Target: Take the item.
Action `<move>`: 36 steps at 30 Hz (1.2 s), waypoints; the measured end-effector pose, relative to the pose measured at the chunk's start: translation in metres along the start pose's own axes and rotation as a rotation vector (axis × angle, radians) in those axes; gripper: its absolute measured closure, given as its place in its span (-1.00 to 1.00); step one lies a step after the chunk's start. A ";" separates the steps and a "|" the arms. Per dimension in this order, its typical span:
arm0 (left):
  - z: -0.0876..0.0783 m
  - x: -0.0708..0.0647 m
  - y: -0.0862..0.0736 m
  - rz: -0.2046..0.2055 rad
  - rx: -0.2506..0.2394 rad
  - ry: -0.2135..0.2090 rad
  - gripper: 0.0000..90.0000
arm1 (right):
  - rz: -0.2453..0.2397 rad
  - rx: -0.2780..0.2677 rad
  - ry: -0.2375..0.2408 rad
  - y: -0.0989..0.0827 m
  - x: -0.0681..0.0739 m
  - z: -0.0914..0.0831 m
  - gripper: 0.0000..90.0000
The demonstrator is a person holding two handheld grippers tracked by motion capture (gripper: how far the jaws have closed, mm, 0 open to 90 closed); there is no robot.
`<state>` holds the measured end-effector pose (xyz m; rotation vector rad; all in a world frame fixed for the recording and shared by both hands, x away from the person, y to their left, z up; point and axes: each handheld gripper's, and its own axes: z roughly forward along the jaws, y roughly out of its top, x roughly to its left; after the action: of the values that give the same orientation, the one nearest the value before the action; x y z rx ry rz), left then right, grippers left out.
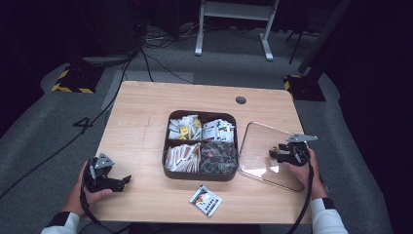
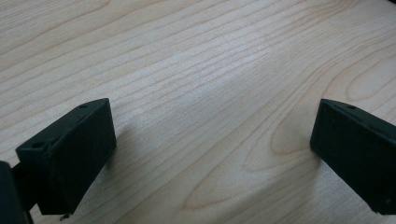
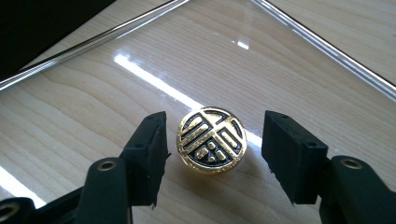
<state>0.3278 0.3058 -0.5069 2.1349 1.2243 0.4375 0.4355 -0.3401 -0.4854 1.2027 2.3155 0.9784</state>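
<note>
Right gripper sits over the clear lid, which lies flat on the wooden table just right of the brown tray. In the right gripper view the gold-and-black knob stands in the middle of the lid, between the two black jaws. Jaws are apart, a small gap shows on each side of the knob, pads not pressing it. Nothing else stands between jaws and knob. Lid's raised edges run off toward the top left and top right of that view, and bright light streaks reflect across the clear surface.

In the high view the right gripper hovers over the lid's right part, with the person's right hand behind it and the cable trailing down toward the table edge.

Left gripper rests at the near left of the table, well apart from the tray and lid. In the left gripper view its jaws stand wide apart over bare wood, nothing between them.

Tray has four compartments: yellow and white packets in the back left, white packets in the back right, pale sticks in the front left, dark pieces in the front right. The tray's right wall is just beside the lid's left edge. A loose white packet lies on the table in front of the tray, near the front edge, apart from both grippers. A small dark round hole sits in the tabletop behind the tray.
</note>
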 end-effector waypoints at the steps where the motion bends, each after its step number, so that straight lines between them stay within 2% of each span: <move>1: 0.000 0.000 0.000 0.000 0.000 0.000 -0.99 | 0.000 0.001 -0.001 0.000 0.000 0.001 -0.04; 9: 0.000 0.000 0.000 -0.001 -0.001 0.001 -0.99 | 0.016 -0.004 -0.009 -0.002 -0.003 0.007 0.05; 12: 0.000 0.000 0.000 0.000 -0.001 0.000 -0.99 | 0.002 -0.011 0.009 -0.001 -0.002 0.007 0.29; 16: 0.000 0.000 0.000 0.003 0.000 -0.002 -0.99 | -0.035 -0.002 -0.014 0.000 0.001 0.006 0.31; 21: 0.000 0.000 0.000 0.002 -0.001 -0.004 -0.99 | -0.017 -0.009 -0.030 -0.001 -0.003 0.002 0.31; 27: 0.000 0.000 0.000 0.005 0.000 -0.003 -0.99 | 0.011 -0.043 -0.021 0.004 -0.004 -0.006 0.31; 29: 0.000 0.000 0.000 0.003 -0.002 -0.003 -0.99 | 0.011 -0.056 -0.022 0.007 -0.004 -0.010 0.31; 33: 0.000 0.001 0.000 0.003 0.001 -0.007 -0.99 | -0.020 -0.063 -0.057 0.014 -0.002 -0.017 0.31; 36: 0.000 0.000 0.000 0.001 0.000 -0.005 -0.99 | -0.008 -0.085 -0.056 0.017 -0.004 -0.024 0.31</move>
<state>0.3280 0.3059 -0.5070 2.1352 1.2208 0.4323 0.4339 -0.3464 -0.4567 1.1705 2.2111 1.0169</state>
